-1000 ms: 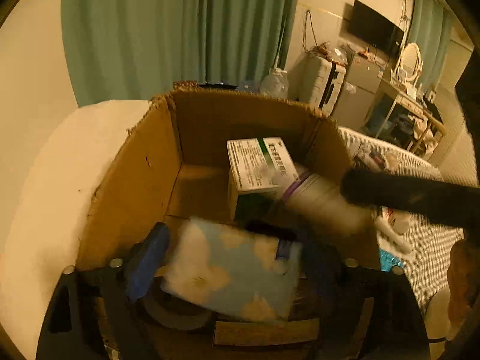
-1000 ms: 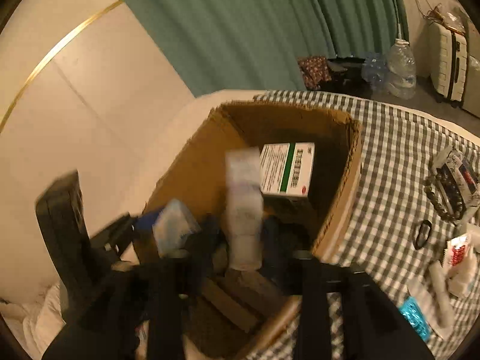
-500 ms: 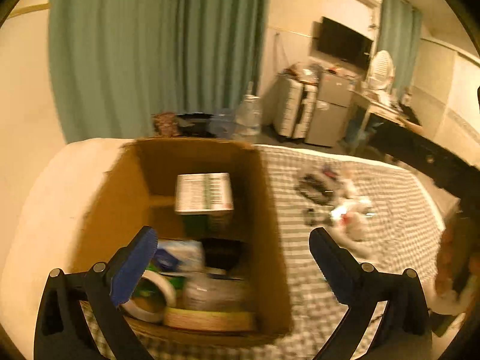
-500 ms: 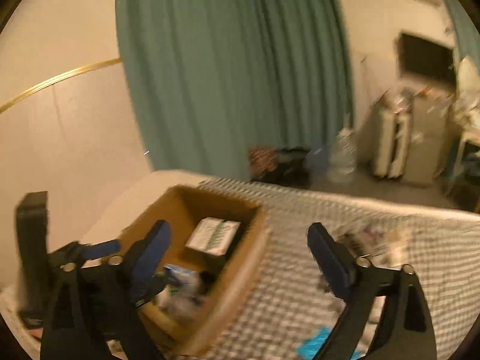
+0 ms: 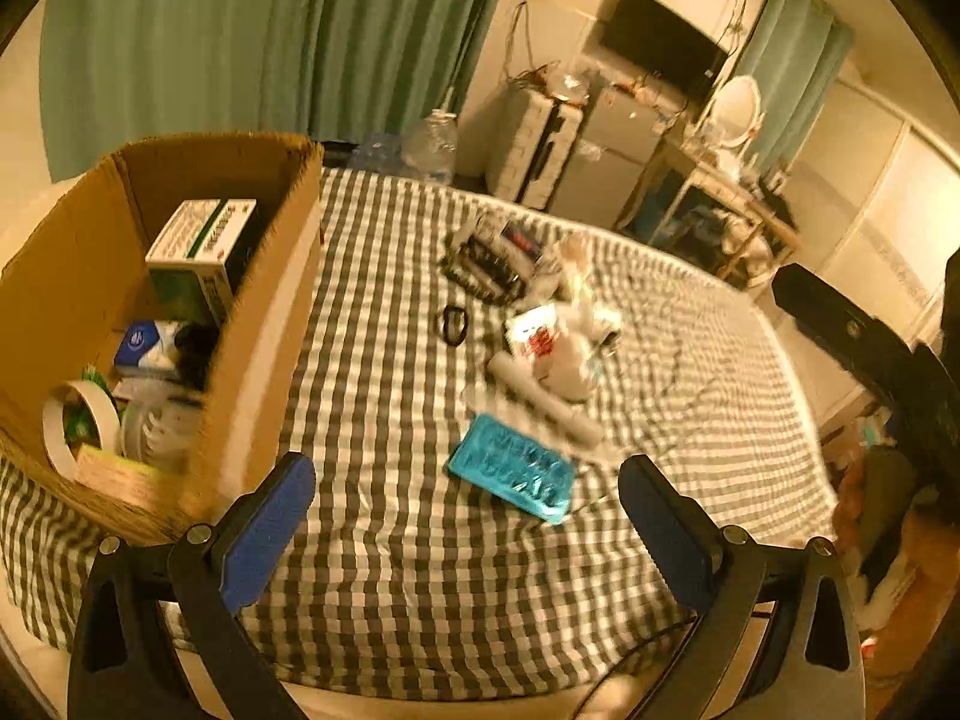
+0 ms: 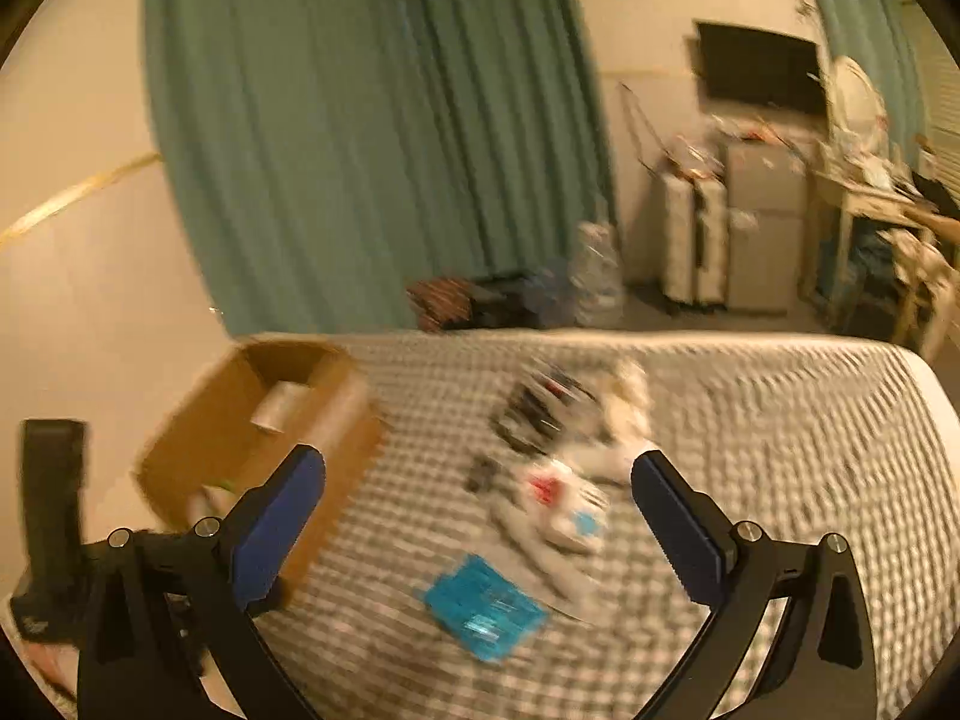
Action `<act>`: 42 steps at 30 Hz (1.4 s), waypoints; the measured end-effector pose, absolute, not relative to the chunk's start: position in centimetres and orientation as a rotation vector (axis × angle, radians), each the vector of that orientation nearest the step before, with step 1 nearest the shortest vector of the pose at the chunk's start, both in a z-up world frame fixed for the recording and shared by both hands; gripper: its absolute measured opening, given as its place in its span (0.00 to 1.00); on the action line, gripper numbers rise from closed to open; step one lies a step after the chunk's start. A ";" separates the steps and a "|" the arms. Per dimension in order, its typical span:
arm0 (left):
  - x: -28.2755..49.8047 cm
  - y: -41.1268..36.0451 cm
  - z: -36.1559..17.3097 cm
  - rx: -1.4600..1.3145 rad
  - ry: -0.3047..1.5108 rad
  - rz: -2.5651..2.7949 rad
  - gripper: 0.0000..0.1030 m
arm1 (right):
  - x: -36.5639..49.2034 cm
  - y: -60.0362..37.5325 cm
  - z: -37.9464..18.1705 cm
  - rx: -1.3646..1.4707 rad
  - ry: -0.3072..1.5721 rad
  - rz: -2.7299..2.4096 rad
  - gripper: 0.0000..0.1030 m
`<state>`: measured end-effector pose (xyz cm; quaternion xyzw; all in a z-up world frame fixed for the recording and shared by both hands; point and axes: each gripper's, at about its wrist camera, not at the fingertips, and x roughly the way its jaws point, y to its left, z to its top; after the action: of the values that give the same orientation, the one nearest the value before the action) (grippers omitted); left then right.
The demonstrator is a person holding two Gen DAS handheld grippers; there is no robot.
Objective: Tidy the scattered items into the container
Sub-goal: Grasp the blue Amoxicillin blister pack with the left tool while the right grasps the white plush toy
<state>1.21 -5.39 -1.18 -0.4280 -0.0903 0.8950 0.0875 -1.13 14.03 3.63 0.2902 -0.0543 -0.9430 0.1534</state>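
An open cardboard box (image 5: 264,324) stands at the left of the checked bed; it also shows in the right wrist view (image 6: 198,456). It holds a green-and-white carton (image 5: 201,234), a blue-and-white tissue pack (image 5: 147,345), a tape roll (image 5: 75,429) and other items. On the bed lie a turquoise packet (image 5: 513,477) (image 6: 486,606), a white tube (image 5: 540,402), white wrapped items (image 5: 558,336), a black ring (image 5: 454,324) and a dark bundle (image 5: 489,267). My left gripper (image 5: 465,531) is open and empty above the bed's near edge. My right gripper (image 6: 477,519) is open and empty, above the scattered items.
The checked bedspread (image 5: 384,540) covers the bed. Green curtains (image 5: 240,30) hang behind the box. Suitcases (image 5: 534,150), a water bottle (image 5: 429,144), a TV and a cluttered desk (image 5: 720,210) stand beyond the bed. The other gripper's black body (image 5: 870,348) is at the right.
Both grippers let go of their items into the box, opened, and pulled back and to the right, away from the box. The views now look over the scattered items on the bed.
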 end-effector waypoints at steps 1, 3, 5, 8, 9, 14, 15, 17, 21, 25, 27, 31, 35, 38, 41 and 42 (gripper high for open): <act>1.2 -4.8 -1.8 -1.291 -0.247 2.670 1.00 | -1.7 14.8 2.7 0.862 -0.150 -2.725 1.00; 1.0 -3.8 -3.1 -1.318 -0.197 2.668 1.00 | -2.4 15.9 1.2 0.907 -0.161 -2.731 1.00; 0.6 -2.8 -4.1 -1.339 -0.141 2.663 1.00 | -3.3 17.2 -0.4 0.946 -0.196 -2.728 1.00; 0.0 -1.6 -5.3 -1.364 -0.082 2.654 1.00 | -5.1 17.9 -2.5 1.034 -0.251 -2.712 1.00; -0.2 -1.1 -5.7 -1.368 -0.068 2.651 1.00 | -5.5 18.3 -3.2 1.059 -0.273 -2.700 1.00; -1.2 1.4 -7.8 -1.389 0.021 2.589 1.00 | -6.7 20.0 -5.2 1.111 -0.318 -2.694 1.00; -1.4 2.0 -8.2 -1.382 0.046 2.575 1.00 | -7.0 20.5 -5.5 1.128 -0.341 -2.693 1.00; -1.9 2.9 -9.0 -1.378 0.094 2.550 1.00 | -7.5 21.6 -6.0 1.139 -0.424 -2.678 1.00; -3.4 4.4 -10.5 -1.380 0.204 2.472 1.00 | -8.4 23.8 -7.0 1.189 -0.570 -2.667 1.00; -5.3 4.9 -11.8 -1.383 0.246 2.429 1.00 | -9.0 24.9 -7.9 1.217 -0.650 -2.645 1.00; -6.3 4.9 -12.6 -1.396 0.254 2.407 1.00 | -9.5 24.7 -8.2 1.233 -0.644 -2.643 1.00; -7.8 4.3 -14.7 -1.444 0.246 2.397 1.00 | -11.1 22.8 -8.8 1.261 -0.556 -2.620 1.00; -7.6 3.7 -15.3 -1.405 0.197 2.395 1.00 | -12.9 20.1 -9.9 1.298 -0.431 -2.598 1.00; -7.3 3.9 -15.4 -1.372 0.231 2.388 1.00 | -14.6 18.3 -11.5 1.339 -0.406 -2.529 0.98; -7.4 3.7 -15.5 -1.372 0.222 2.376 0.98 | -15.8 17.1 -12.7 1.385 -0.354 -2.511 0.89; -7.4 3.6 -15.5 -1.370 0.213 2.374 0.98 | -16.2 16.7 -13.2 1.409 -0.348 -2.487 0.83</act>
<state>-7.37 3.58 -15.52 -0.4888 0.0762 0.8470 0.1948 -16.19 16.74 -13.25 0.4851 -0.1199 -0.8563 0.1307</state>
